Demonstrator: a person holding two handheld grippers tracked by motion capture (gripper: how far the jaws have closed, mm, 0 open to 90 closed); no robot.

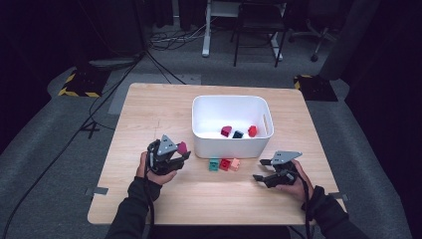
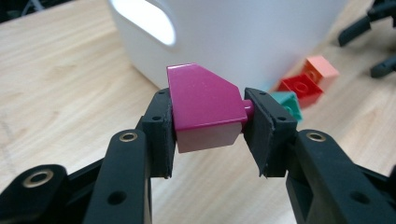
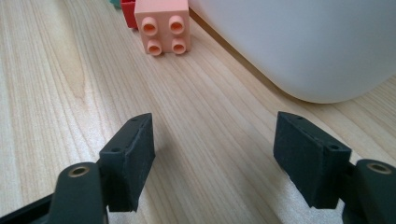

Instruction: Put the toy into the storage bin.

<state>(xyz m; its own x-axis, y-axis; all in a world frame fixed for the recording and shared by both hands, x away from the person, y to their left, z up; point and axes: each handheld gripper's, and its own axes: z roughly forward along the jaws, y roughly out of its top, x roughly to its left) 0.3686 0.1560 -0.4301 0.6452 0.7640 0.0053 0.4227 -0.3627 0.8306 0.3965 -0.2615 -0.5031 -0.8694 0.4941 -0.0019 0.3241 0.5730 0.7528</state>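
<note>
Magenta brick [image 2: 205, 108]: a sloped-top block pinched in the left claw [image 1: 180, 152], held above the counter [image 1: 149, 114] just left of the near wall of the white bin [image 1: 232, 142].
Grip: one pad presses its flat side, the other bears on a stud at its opposite end; the contact on that stud side looks small.
Pointing: studs face sideways toward the right-hand pad, the sloped face turned up and away toward the bin.
Long axis: runs across the gap between the pads, roughly level.
Risk, slip: with so little bearing on the stud, I judge the brick could pivot or pop out during a lift over the rim.
Risk, rim: the bin wall is tall and close; a low carry could knock the brick against it.
Risk, drop zone: three blocks [image 1: 239, 132] already lie in the bin; a hard release might bounce off them.
Neighbours: teal brick [image 1: 214, 164], red brick [image 1: 225, 164] and peach brick [image 1: 235, 164] sit in a row against the bin's near wall.
Right claw [image 1: 262, 169]: spread and empty, low over the counter, aimed at the peach brick.
</note>
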